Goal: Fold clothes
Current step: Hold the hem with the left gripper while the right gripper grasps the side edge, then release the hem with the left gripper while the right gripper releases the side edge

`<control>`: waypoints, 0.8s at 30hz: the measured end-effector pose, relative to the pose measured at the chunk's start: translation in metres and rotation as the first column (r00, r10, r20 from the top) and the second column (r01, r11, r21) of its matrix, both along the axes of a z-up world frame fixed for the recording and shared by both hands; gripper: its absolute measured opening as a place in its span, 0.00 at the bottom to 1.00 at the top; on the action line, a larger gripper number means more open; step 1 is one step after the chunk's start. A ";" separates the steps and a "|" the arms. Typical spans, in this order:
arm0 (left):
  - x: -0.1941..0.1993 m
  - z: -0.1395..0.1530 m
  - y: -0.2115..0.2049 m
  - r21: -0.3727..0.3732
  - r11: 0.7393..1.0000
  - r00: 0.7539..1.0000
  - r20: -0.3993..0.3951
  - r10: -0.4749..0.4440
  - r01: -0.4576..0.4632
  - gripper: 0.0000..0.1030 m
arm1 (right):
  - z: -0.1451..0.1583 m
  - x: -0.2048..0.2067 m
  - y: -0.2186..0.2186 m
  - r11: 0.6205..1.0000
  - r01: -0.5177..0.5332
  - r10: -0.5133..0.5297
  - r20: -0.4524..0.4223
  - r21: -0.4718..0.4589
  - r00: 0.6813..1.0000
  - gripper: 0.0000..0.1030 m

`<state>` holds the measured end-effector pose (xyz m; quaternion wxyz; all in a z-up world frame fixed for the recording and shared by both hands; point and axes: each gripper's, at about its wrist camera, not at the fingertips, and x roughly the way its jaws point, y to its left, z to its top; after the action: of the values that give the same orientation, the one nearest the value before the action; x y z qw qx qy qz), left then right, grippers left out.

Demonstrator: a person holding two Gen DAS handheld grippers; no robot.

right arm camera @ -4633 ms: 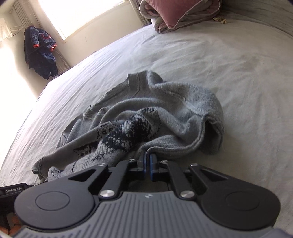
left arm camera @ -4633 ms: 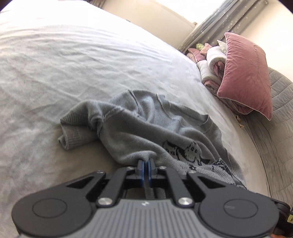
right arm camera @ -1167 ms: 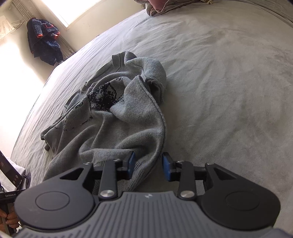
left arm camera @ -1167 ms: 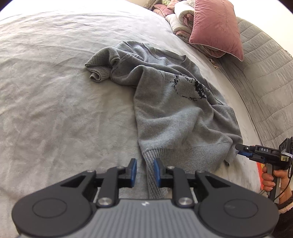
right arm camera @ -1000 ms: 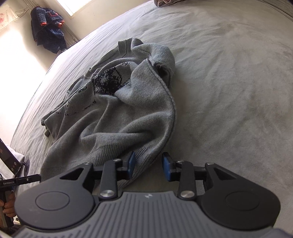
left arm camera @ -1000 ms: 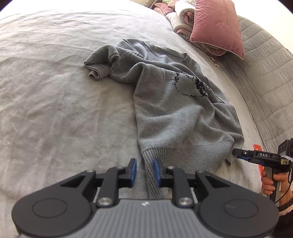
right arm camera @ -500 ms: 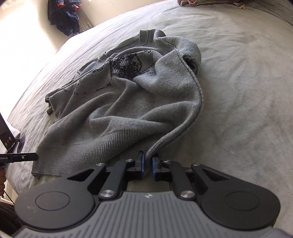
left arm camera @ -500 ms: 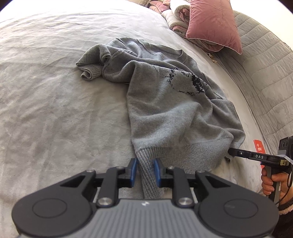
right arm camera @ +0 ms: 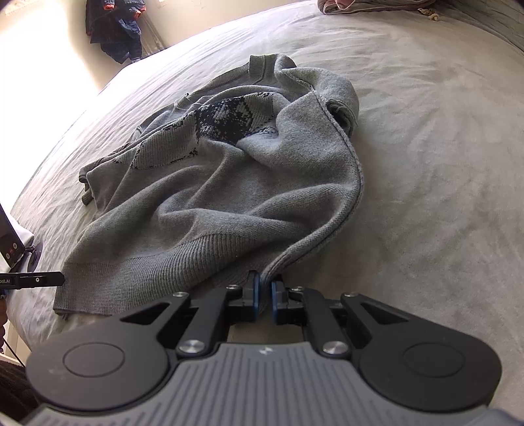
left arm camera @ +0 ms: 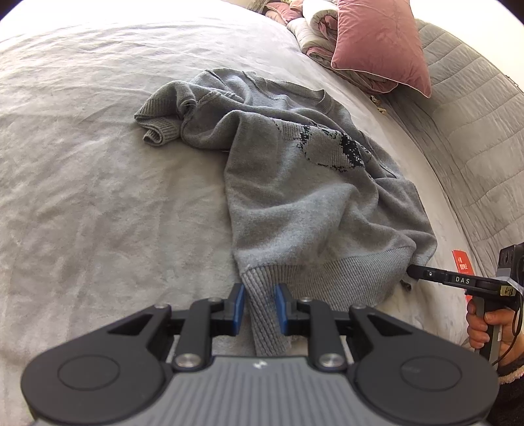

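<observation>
A grey knit sweater [left arm camera: 294,196] with a dark pattern on its chest lies crumpled on the bed, ribbed hem towards me. My left gripper [left arm camera: 259,304] is open at the hem's left corner. The ribbed band lies between its blue pads, which stand no closer together than before. My right gripper [right arm camera: 265,291] is shut on the sweater [right arm camera: 213,203] at the hem's right corner, where the side seam runs into the pads. The left wrist view shows that gripper's tip [left arm camera: 411,271] at the hem, with a hand on its handle. The sleeves are bunched at the far end.
The grey bed cover [left arm camera: 82,164] stretches wide to the left. A pink pillow [left arm camera: 380,42] leans on folded bedding [left arm camera: 314,29] at the head end, beside a quilted grey surface [left arm camera: 475,131]. Dark clothes [right arm camera: 114,29] hang on the far wall.
The right gripper's pads have come together on the hem corner. The left gripper has slid forward so the hem's other corner lies between its pads. The sweater's body lies more stretched out than several seconds ago.
</observation>
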<state>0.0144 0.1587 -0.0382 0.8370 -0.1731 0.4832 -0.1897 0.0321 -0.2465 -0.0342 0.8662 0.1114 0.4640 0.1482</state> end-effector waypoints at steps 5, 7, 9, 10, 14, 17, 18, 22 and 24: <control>0.000 0.000 0.000 0.000 1.000 1.000 -0.001 0.000 0.000 0.20 | 0.000 -0.001 0.000 1.000 0.001 -0.001 0.001 -0.001 1.000 0.09; 0.000 0.000 -0.001 0.001 1.000 1.000 -0.001 -0.001 0.001 0.20 | 0.000 0.000 0.000 1.000 0.001 -0.001 -0.001 -0.001 1.000 0.09; 0.000 0.000 -0.001 0.001 1.000 1.000 0.000 -0.002 0.002 0.20 | 0.000 0.000 0.000 1.000 0.002 -0.002 -0.002 0.000 1.000 0.09; 0.000 0.000 -0.001 0.001 1.000 1.000 0.000 -0.003 0.003 0.20 | 0.000 0.000 -0.001 1.000 0.003 -0.003 -0.002 0.000 1.000 0.09; 0.000 0.000 -0.001 0.002 1.000 1.000 0.000 -0.004 0.004 0.20 | 0.000 0.000 -0.001 1.000 0.003 -0.003 -0.002 -0.001 1.000 0.09; -0.001 0.000 -0.001 0.002 1.000 1.000 0.001 -0.003 0.003 0.20 | 0.000 0.000 0.000 1.000 0.003 -0.003 -0.002 -0.002 1.000 0.09; -0.001 0.000 -0.001 0.002 1.000 1.000 0.001 -0.002 0.002 0.20 | 0.000 -0.001 0.000 1.000 0.004 -0.004 -0.002 -0.002 1.000 0.09; -0.001 0.001 0.000 0.002 1.000 1.000 0.003 0.000 0.000 0.20 | 0.001 0.000 -0.001 1.000 0.014 -0.014 0.003 -0.008 1.000 0.08; -0.001 0.001 0.001 0.001 1.000 1.000 0.003 0.003 -0.003 0.21 | 0.002 0.000 -0.003 1.000 0.026 -0.026 0.010 -0.016 1.000 0.07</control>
<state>0.0137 0.1594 -0.0370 0.8382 -0.1732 0.4816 -0.1883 0.0317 -0.2497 -0.0322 0.8712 0.1097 0.4594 0.1336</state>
